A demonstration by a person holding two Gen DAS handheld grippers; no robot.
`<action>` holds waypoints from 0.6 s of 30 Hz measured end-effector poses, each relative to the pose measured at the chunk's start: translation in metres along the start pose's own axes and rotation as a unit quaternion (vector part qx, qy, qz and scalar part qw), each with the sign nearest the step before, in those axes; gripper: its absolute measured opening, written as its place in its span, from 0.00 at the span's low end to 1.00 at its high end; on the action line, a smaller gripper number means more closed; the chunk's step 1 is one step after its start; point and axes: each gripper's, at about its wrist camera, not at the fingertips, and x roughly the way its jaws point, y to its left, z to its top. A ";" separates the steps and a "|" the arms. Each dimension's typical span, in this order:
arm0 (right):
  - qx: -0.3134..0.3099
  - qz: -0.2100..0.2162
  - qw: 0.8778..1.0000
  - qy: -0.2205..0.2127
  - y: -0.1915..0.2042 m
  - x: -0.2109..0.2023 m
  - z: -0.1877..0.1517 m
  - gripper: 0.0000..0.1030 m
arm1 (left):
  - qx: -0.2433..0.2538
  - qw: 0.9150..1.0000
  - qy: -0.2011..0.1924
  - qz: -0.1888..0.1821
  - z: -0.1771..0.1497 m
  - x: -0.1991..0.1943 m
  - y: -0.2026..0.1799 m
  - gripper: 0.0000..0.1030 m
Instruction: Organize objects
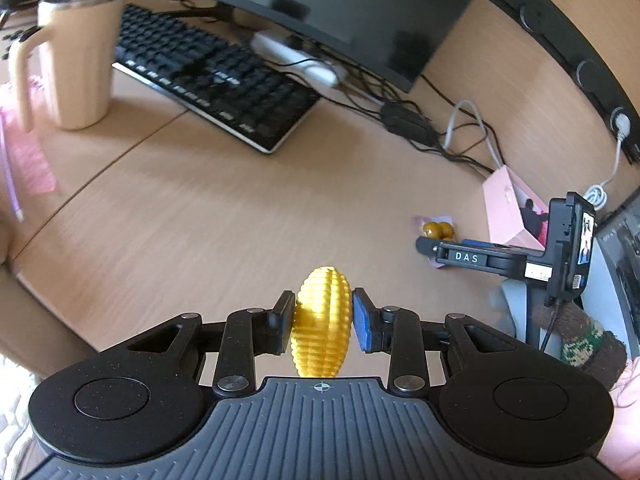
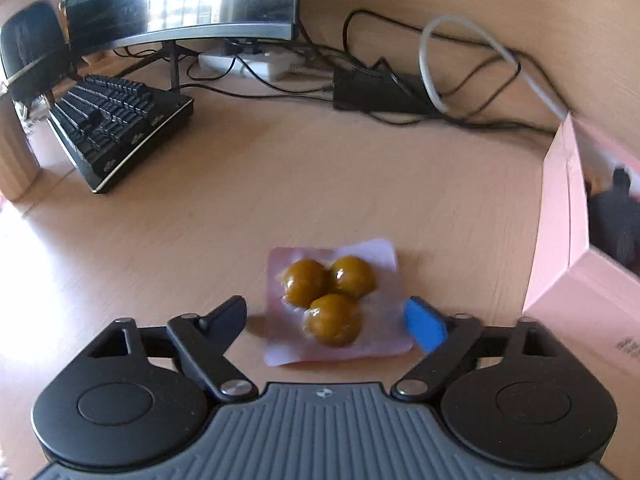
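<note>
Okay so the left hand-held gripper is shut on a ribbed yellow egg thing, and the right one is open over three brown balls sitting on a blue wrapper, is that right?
Almost. The wrapper under the three brown balls is pale pink, not blue, as the right wrist view shows; only the finger pad is blue. The left hand-held gripper is indeed shut on the ribbed yellow egg, and the right hand-held gripper is open over the balls.

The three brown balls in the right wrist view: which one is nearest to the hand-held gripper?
The lowest ball, at the front of the pink sheet; the other two lie side by side behind it.
</note>
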 end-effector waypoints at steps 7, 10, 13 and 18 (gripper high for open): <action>-0.120 0.041 0.992 0.015 0.020 -0.034 -0.033 0.59 | 0.004 1.000 0.004 -0.019 0.004 0.008 -0.001 0.34; -0.160 0.014 0.987 0.015 0.014 -0.051 -0.050 0.61 | 0.027 0.999 0.012 -0.017 0.009 0.019 -0.015 0.34; -0.162 -0.060 0.985 0.011 -0.002 -0.061 -0.061 0.70 | 0.057 0.998 0.019 -0.010 0.012 0.031 -0.032 0.34; -0.051 -0.084 0.995 0.011 -0.033 -0.077 -0.061 0.84 | 0.097 0.995 0.021 -0.017 0.017 0.041 -0.053 0.34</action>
